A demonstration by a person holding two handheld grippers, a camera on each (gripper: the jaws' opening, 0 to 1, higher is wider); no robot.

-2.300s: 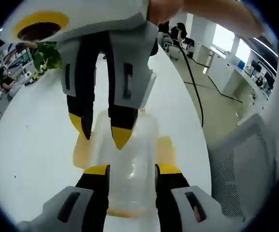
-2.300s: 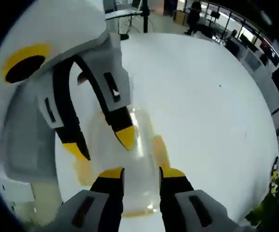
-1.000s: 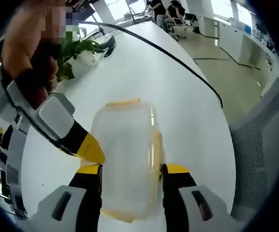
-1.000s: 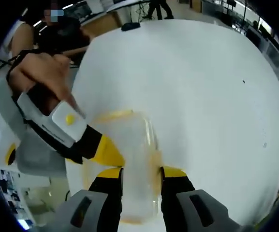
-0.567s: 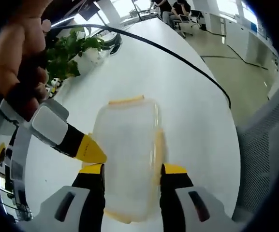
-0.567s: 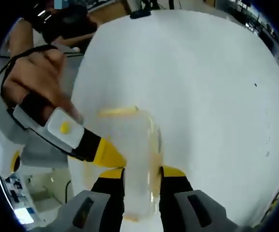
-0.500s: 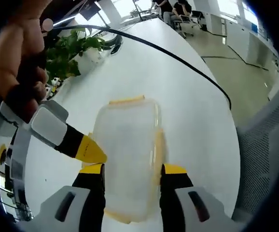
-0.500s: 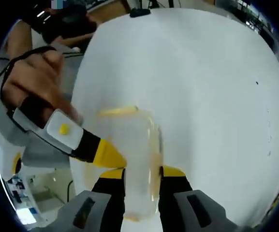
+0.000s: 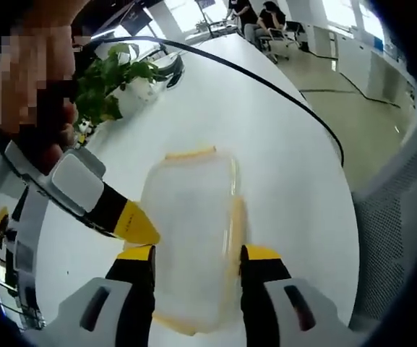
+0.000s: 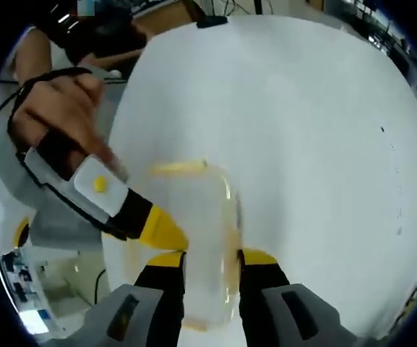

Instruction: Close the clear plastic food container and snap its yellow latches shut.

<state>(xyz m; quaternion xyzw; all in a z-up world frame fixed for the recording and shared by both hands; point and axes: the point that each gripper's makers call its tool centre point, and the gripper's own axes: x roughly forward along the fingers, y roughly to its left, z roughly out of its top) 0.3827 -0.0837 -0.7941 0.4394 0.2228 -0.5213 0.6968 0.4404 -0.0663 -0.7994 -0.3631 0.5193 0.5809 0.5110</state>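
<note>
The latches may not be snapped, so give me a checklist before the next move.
1. Lid down on the container: ok, it lies flat.
2. Far-end latch snapped: cannot tell.
3. Side latch snapped: cannot tell.
4. Left gripper open, fingers astride the container's near end: ok.
5. Right gripper open, astride it likewise: ok.
6. Cable and plant well away from the container: ok.

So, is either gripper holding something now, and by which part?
The left gripper and right gripper each straddle the clear container across its long sides, near one end. Whether the jaws press it cannot be told.
</note>
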